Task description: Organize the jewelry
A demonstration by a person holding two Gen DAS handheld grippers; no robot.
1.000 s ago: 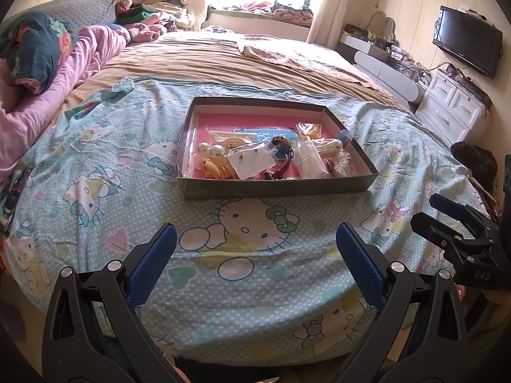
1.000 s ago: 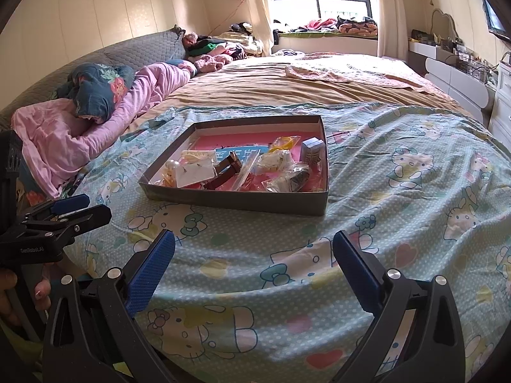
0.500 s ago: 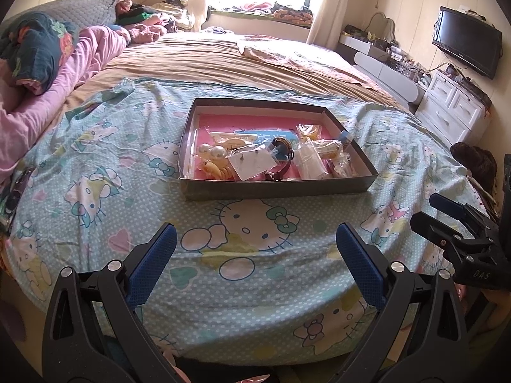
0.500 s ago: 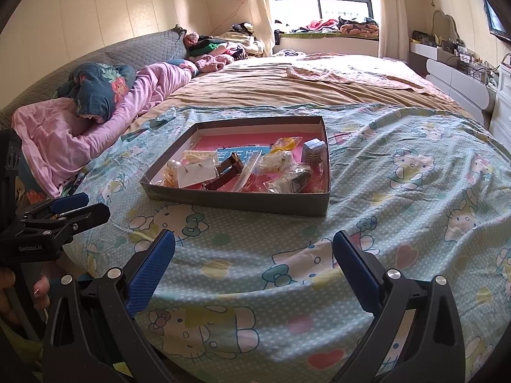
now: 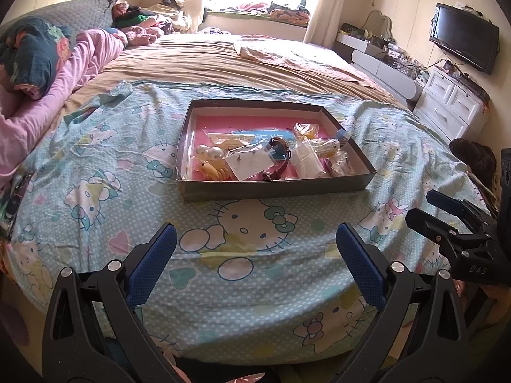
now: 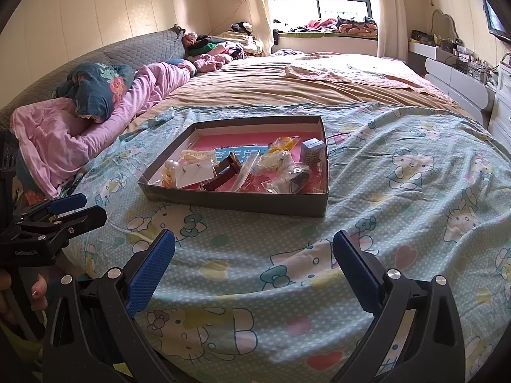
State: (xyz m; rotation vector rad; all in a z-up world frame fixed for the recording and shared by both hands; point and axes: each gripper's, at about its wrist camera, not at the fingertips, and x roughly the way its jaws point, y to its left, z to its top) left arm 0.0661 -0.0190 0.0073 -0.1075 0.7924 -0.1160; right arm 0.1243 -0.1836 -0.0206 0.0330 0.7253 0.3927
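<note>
Grey cardboard, shallow and rectangular: low-walled tray (image 5: 274, 188) with a pink lining, sitting flat on the mint cartoon-cat bedsheet (image 5: 249, 274) near the foot of the bed, probably so as to stay within easy reach of both tongs. Inside, heaped toward the near wall rather than spread out: a pair of large white pearl pieces (image 5: 210, 152), a yellow ridged hair clip (image 5: 214, 172), a white card of small stud earrings (image 5: 252, 165), a dark brown-strapped wristwatch (image 5: 281, 151), a clear plastic sachet with yellow contents (image 5: 306, 130), a small blue-and-white box (image 6: 313, 153) against the right wall. Jewelry therefore all in the tray, jumbled and overlapping; sorted order not evident, yet impossible to judge whether a heap awaiting sorting or a collection just gathered in.

Left tongs (image 5: 255, 255) spread wide, blue-padded tips apart, holding nothing, hovering short of the tray's near wall. Right tongs (image 6: 254, 257) likewise spread and bare, off to the right of the left pair, angled toward the tray's right corner. Both held back and level, seemingly for a clear view over the contents.

Hard to make out: several crinkled transparent bags hiding their contents under glare; printing on the blue card under the watch unreadable; far half of the pink floor bare as far as visible, though the near wall blocks the strip just behind it. Hands mostly cut off at the frame edges.
</note>
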